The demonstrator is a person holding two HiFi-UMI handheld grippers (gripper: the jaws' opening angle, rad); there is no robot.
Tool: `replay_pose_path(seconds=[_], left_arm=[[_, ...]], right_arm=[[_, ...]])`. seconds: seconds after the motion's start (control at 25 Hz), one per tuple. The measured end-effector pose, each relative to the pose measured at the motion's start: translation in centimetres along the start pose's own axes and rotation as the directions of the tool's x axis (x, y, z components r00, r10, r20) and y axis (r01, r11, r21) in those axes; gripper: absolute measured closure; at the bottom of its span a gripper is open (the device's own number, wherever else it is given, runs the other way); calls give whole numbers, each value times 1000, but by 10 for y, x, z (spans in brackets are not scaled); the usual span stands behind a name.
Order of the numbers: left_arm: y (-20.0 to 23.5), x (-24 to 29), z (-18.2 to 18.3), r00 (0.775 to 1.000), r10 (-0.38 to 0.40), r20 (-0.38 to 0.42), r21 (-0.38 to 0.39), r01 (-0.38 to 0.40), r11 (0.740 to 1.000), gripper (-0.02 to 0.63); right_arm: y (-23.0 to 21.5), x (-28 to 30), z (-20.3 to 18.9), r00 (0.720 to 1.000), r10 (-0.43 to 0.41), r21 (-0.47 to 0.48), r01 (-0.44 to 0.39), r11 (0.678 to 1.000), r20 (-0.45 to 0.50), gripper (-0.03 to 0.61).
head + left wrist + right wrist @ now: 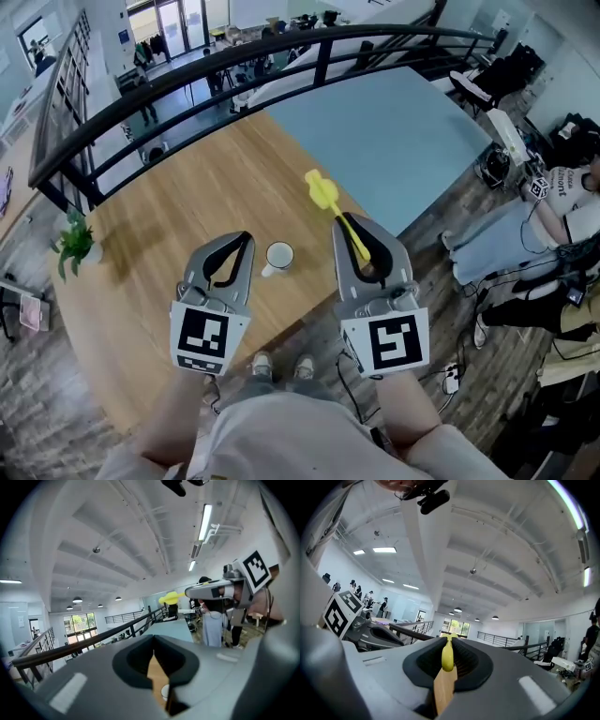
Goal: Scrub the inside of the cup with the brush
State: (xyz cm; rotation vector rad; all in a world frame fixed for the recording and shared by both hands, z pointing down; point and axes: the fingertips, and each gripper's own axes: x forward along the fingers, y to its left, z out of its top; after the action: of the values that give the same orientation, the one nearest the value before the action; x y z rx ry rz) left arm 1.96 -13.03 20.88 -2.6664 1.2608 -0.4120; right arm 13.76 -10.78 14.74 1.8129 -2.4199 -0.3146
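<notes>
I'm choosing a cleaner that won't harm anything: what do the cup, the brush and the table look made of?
The cup is white and smooth, probably glazed ceramic, though it shows too small to rule out plastic. The brush is evenly bright yellow with a moulded look, likely plastic. The table is matte warm brown with faint grain: wood or veneer.

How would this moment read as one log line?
left tongs: shut, empty | right tongs: shut on yellow brush | white cup: upright on wooden table, untouched
</notes>
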Motion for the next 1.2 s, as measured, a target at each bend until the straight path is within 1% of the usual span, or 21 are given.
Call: replay_pose_path(seconds=[0.16, 0.28, 0.44, 0.56, 0.64, 0.76, 0.88, 1.04, 1.2], left_arm=[[3, -11, 39, 997, 1, 80, 7, -2, 1000, 611], [0, -23, 58, 993, 6, 116, 20, -8, 1000, 612], [-3, -38, 71, 989, 24, 144, 33, -29, 999, 611], [-5, -46, 74, 986, 37, 160, 50, -45, 998, 612], [-6, -51, 75, 984, 47, 170, 46, -56, 997, 612], [-8, -57, 75, 983, 56, 173, 28, -62, 998, 611], [-12, -67, 75, 984, 43, 173, -4, -43, 999, 611], [-14, -77, 77, 979, 51, 196, 34, -59, 998, 611], [-18, -83, 70, 982, 48, 184, 47, -58, 997, 611]], right_arm=[[-3, -5, 32, 996, -19, -15, 20, 1000, 86, 546], [-1, -13, 46, 992, -20, -15, 22, 1000, 122, 546], [0, -27, 58, 985, -26, -1, 27, 1000, 171, 546], [4, -37, 66, 976, -28, 0, 29, 1000, 216, 546], [9, -42, 68, 972, -20, -8, 22, 1000, 234, 546], [17, -48, 69, 969, -6, -18, 10, 1000, 247, 546], [25, -54, 67, 968, 0, -17, 5, 1000, 253, 546], [32, -60, 59, 971, 14, -11, -12, 1000, 238, 546], [35, -63, 50, 977, 26, 7, -28, 1000, 212, 546]])
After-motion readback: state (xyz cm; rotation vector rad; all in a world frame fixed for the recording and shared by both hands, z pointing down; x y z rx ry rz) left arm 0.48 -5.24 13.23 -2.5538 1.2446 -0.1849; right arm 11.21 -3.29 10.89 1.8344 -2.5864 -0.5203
